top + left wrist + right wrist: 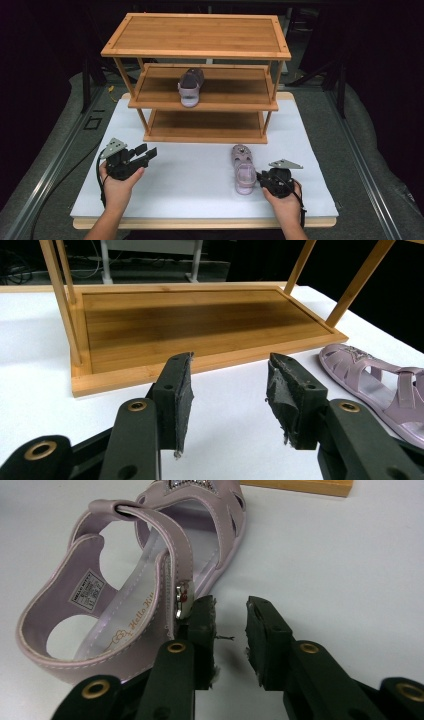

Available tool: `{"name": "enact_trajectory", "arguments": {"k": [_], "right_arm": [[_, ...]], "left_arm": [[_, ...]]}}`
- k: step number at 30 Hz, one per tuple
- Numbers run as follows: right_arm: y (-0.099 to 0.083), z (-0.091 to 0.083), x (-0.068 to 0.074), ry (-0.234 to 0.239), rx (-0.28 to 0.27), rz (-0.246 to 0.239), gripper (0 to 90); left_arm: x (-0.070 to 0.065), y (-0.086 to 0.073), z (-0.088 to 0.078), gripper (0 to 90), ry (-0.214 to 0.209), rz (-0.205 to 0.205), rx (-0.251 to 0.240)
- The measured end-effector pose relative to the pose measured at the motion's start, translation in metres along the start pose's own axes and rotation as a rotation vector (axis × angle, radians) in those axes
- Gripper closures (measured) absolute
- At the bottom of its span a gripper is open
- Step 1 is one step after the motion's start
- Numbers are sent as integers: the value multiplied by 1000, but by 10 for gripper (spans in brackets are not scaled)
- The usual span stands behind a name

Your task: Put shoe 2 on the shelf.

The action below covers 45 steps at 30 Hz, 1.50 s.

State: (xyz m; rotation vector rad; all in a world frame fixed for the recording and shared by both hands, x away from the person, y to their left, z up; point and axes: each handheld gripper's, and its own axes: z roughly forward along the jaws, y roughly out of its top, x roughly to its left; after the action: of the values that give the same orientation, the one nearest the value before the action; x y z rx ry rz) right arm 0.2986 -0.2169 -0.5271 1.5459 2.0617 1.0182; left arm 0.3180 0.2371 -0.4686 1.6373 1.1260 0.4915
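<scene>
While beside the sandal (244, 170): right gripper (263, 179) low, jaws parted, empty; left gripper (145, 154) well apart, agape.

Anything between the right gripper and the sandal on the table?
Nothing visible. The right gripper sits right beside the sandal, jaws open with bare white table between them; one jaw is at the sandal's outer side wall. Contact can't be told.
</scene>
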Motion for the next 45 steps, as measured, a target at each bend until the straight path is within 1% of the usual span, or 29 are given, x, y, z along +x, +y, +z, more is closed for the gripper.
{"name": "enact_trajectory", "arguments": {"k": [4, 5, 6, 7, 8, 10, 12, 14, 15, 16, 19, 21, 22, 23, 24, 25, 27, 28, 30, 31, 32, 34, 35, 38, 39, 42, 43, 44, 45], "right_arm": [[3, -10, -4, 14, -25, 50, 632], [5, -13, -4, 5, -38, 50, 617], [7, -16, -5, 14, -47, 48, 604], [10, -20, -3, -15, -52, 54, 598], [13, -23, -4, 23, -58, 52, 596], [21, -28, -1, 5, -66, 34, 596], [31, -32, 2, 9, -47, 26, 593], [43, -36, 2, 42, -3, 24, 591], [51, -38, 2, 66, 37, 22, 585], [56, -38, 2, 73, 59, 20, 584], [78, -39, 5, 99, 182, -6, 576], [91, -36, 7, 104, 267, -37, 581], [97, -34, 10, 89, 312, -51, 584], [101, -32, 11, 124, 356, -57, 586], [104, -28, 14, 96, 403, -71, 587], [107, -25, 15, 118, 449, -69, 588], [109, -16, 20, 52, 529, -94, 589], [109, -11, 22, 39, 565, -97, 592], [108, -4, 24, 35, 608, -96, 593], [108, -1, 26, -4, 621, -109, 599], [108, 2, 26, -15, 627, -105, 611], [109, 7, 26, 4, 647, -78, 621], [109, 9, 26, 2, 663, -68, 628], [108, 17, 24, -8, 691, -72, 654], [108, 19, 24, -3, 701, -67, 667], [108, 22, 23, 1, 709, -52, 691], [108, 23, 22, 8, 706, -29, 698], [106, 25, 21, 23, 712, -20, 698], [104, 27, 20, 26, 721, -16, 700]], "left_arm": [[1, 1, -1, 524, 1, -3, -6], [1, 1, -2, 523, 1, -4, -10], [1, 1, -2, 523, 3, -5, -10], [1, 1, -2, 522, 4, -9, -12], [1, 1, -2, 522, 5, -9, -12], [1, 1, -2, 521, 5, -9, -6], [0, 0, 0, 520, 2, -9, -4], [0, -1, 1, 519, -1, -5, 5], [0, -1, 2, 518, 0, -5, 9], [0, -2, 3, 517, -1, -3, 14], [0, -3, 5, 516, -3, -2, 28], [1, -4, 6, 516, -5, -7, 28], [1, -4, 6, 516, -4, -6, 32], [1, -4, 6, 515, -3, -7, 33], [2, -4, 6, 515, -4, -7, 33], [2, -4, 6, 515, -5, -9, 30], [3, -4, 6, 515, -3, -13, 32], [4, -5, 6, 515, -4, -14, 30], [4, -5, 6, 515, -3, -19, 31], [5, -4, 5, 515, -2, -18, 33], [5, -4, 5, 515, -2, -18, 31], [6, -4, 5, 514, -3, -23, 29], [6, -4, 5, 514, -1, -25, 29], [8, -5, 6, 513, 0, -31, 33], [8, -5, 6, 513, 1, -33, 36], [9, -5, 6, 513, 1, -37, 34], [9, -5, 6, 513, 1, -38, 31], [9, -5, 5, 513, 3, -37, 30], [10, -5, 5, 513, 3, -36, 33]]}}
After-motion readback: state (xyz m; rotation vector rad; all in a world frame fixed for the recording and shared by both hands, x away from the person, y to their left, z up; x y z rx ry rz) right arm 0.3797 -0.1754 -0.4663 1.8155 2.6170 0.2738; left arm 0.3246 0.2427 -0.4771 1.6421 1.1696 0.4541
